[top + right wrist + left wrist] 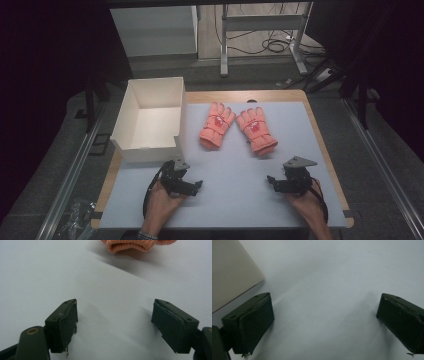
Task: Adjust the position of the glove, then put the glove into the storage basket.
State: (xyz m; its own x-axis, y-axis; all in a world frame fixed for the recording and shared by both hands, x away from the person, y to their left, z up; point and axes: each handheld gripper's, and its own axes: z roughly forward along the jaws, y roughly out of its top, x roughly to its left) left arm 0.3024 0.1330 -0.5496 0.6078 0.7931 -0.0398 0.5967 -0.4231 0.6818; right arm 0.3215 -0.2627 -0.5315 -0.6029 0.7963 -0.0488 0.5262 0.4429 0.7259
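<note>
Grey mat on table; white box at mat's left edge. Two pink gloves mid-mat, right of box, unobstructed. Left gripper, right gripper near mat's front, jaws released, empty.

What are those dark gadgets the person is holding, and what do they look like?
Each hand grips a tool. The left tool and right tool are dark, blocky frames, each ending in two thick black jaws with flat pads. A grey three-cornered plate sits on top of each, and a black cable trails back. A band shows at the left wrist.
</note>
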